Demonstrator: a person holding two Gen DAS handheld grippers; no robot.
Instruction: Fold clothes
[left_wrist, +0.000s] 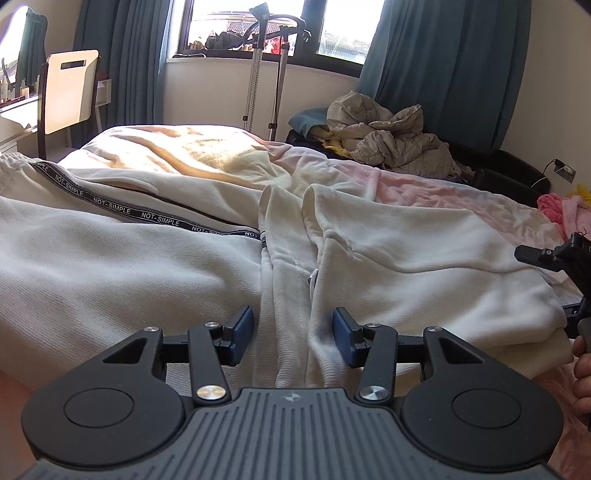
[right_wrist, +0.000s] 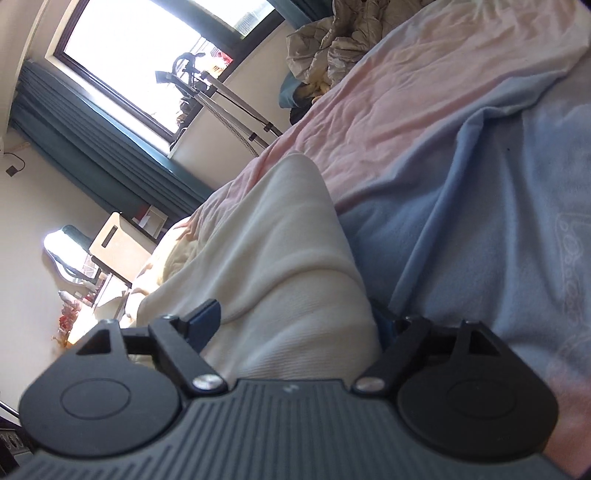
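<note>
Two grippers — the left gripper (left_wrist: 293, 334) and the right gripper (right_wrist: 295, 325). One bed (left_wrist: 424, 184) under a pink sheet. On it lie two cream garments: trousers (left_wrist: 110, 251) with a lettered stripe on the left, a hoodie (left_wrist: 406, 258) on the right. One chair (left_wrist: 70, 92) far left, one window (left_wrist: 277, 26), two teal curtains (left_wrist: 443, 66) — one each side. One crumpled grey quilt (left_wrist: 391, 136) beyond the bed.

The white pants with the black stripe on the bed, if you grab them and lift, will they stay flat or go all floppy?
Probably floppy: the white pants already sag and crease over the bed. They look thick and ribbed, so likely a bit heavy for clothing. The soft knit should grip the left gripper pads rather than slip, though one pinch would likely leave the rest dangling.
</note>
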